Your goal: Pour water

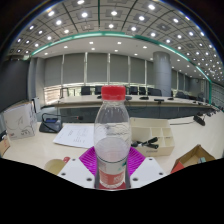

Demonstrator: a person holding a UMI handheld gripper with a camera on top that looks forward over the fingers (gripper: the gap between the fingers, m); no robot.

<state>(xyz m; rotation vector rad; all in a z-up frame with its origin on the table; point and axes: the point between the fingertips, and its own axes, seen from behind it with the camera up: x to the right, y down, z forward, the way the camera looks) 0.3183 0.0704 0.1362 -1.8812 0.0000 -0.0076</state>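
Water bottle [112,135] with red cap, upright at centre frame, part-filled, pinched between the gripper's [112,172] pink pads, white sheets [80,135] on the long table [40,150] behind, clear plastic container [19,120] at left, empty chairs beyond.

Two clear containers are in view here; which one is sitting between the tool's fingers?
The red-capped bottle, upright between the tool's pink pads. The clear measuring cup stands far off on the table, uncapped.

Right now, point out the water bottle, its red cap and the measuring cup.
water bottle [112,140]: gripper view, clear body between the fingers.
red cap [113,93]: gripper view, cap's side.
measuring cup [19,121]: gripper view, clear wall.
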